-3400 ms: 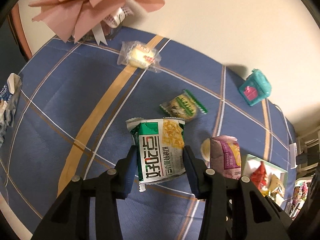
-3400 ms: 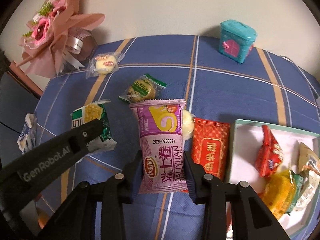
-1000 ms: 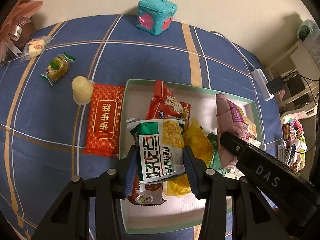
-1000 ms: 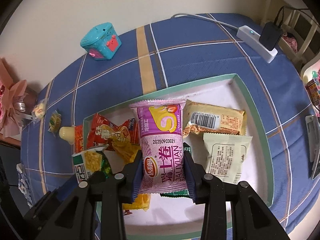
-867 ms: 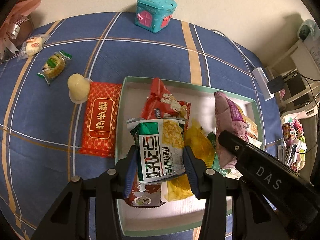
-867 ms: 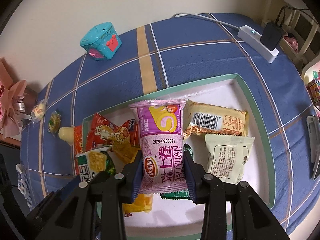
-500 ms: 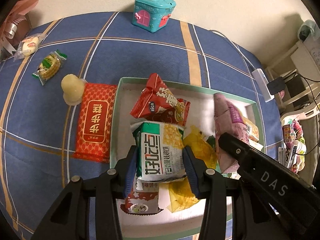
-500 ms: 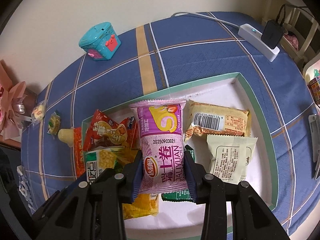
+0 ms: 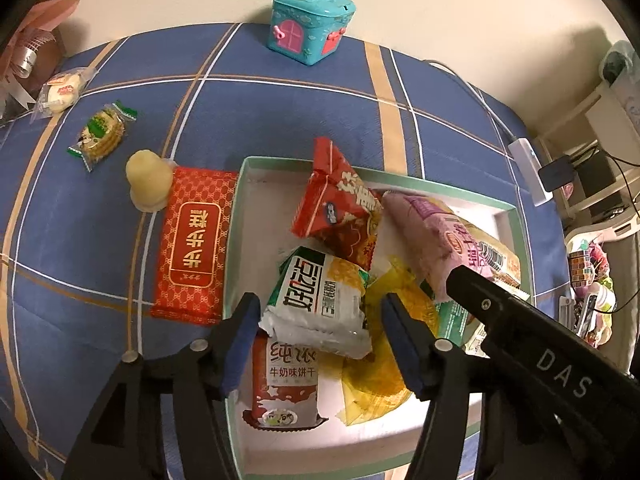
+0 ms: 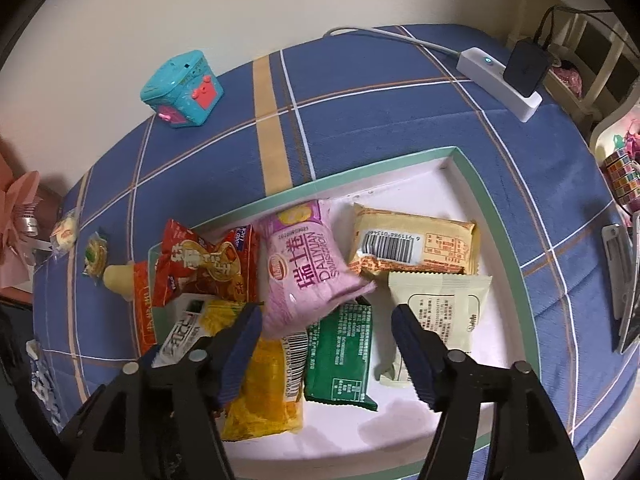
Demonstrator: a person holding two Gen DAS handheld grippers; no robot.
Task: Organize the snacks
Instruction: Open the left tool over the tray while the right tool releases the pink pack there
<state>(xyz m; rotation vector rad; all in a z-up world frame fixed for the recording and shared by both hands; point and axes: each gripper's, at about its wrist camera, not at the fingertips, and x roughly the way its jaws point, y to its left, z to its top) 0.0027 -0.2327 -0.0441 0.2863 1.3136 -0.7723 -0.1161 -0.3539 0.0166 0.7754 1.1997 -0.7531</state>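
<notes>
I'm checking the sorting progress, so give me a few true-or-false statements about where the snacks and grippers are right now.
1. The pink swiss roll pack lies inside the tray. True.
2. The left hand-held gripper is clamped on the green and white snack pack. False: its jaws have just been opening, and the pack lies loose in the tray.
3. The flat red packet lies on the cloth beside the tray. True.
4. The teal toy house sits in the tray. False: it stands on the cloth by the wall.
5. The right hand-held gripper is open. True.

Snack packets (image 10: 316, 268) in green-rimmed tray (image 10: 508, 236)
</notes>
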